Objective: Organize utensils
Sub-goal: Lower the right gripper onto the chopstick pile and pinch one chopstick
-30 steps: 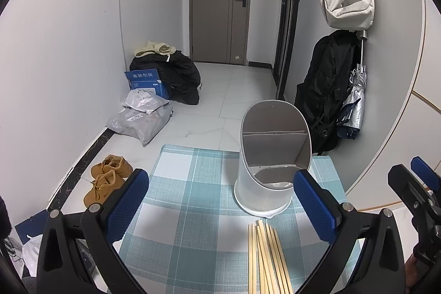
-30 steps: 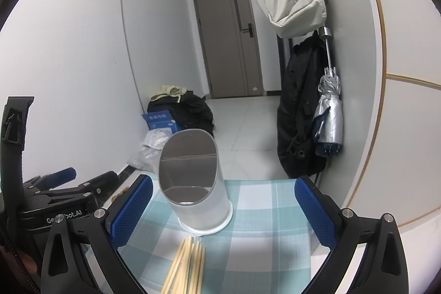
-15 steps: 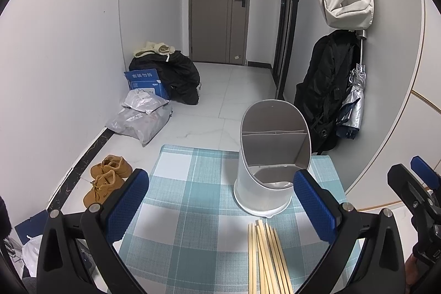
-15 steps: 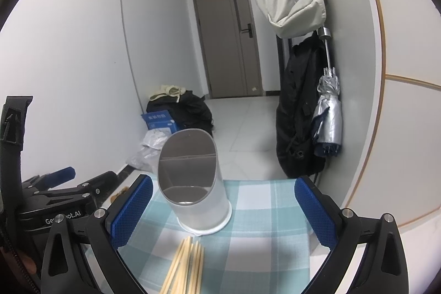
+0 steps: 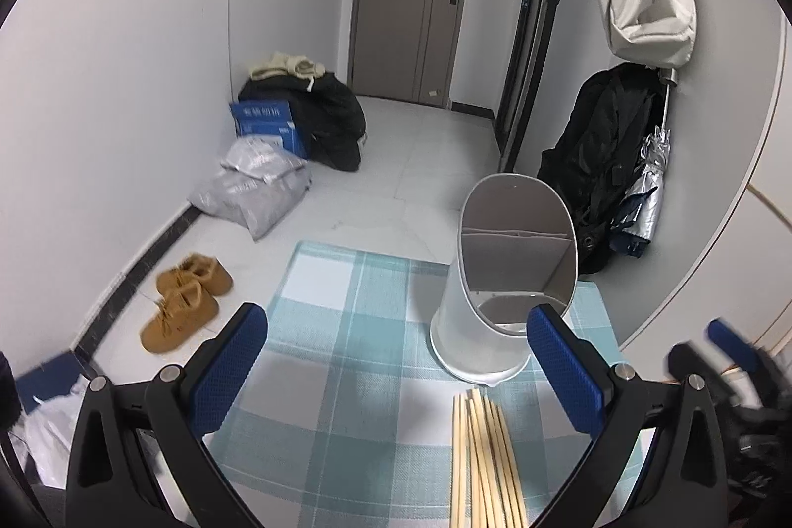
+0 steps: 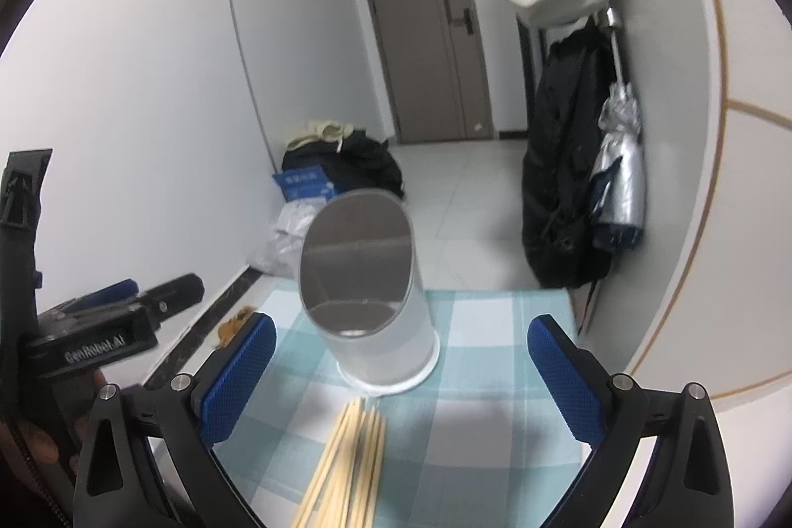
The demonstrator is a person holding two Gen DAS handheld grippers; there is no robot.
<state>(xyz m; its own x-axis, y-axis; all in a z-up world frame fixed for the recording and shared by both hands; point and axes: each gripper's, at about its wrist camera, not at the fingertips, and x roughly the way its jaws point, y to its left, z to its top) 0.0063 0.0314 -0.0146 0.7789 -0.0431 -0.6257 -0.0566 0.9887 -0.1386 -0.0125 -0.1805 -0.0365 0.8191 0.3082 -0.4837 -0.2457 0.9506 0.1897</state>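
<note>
Right wrist view: both grippers (image 6: 396, 374) gape empty over chopsticks (image 6: 346, 463) lying just before the holder (image 6: 369, 300) on a checked cloth (image 6: 495, 379); shoes (image 5: 185, 300) lie on the floor

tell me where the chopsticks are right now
The chopsticks lie in a loose bundle on the checked cloth, near the bottom edge of both wrist views, just in front of the white utensil holder.

Teal-and-white checked cloth (image 5: 346, 360), white holder (image 5: 500, 280) with grey inside, pale wooden chopsticks (image 5: 482, 463), blue-padded black tools.
</note>
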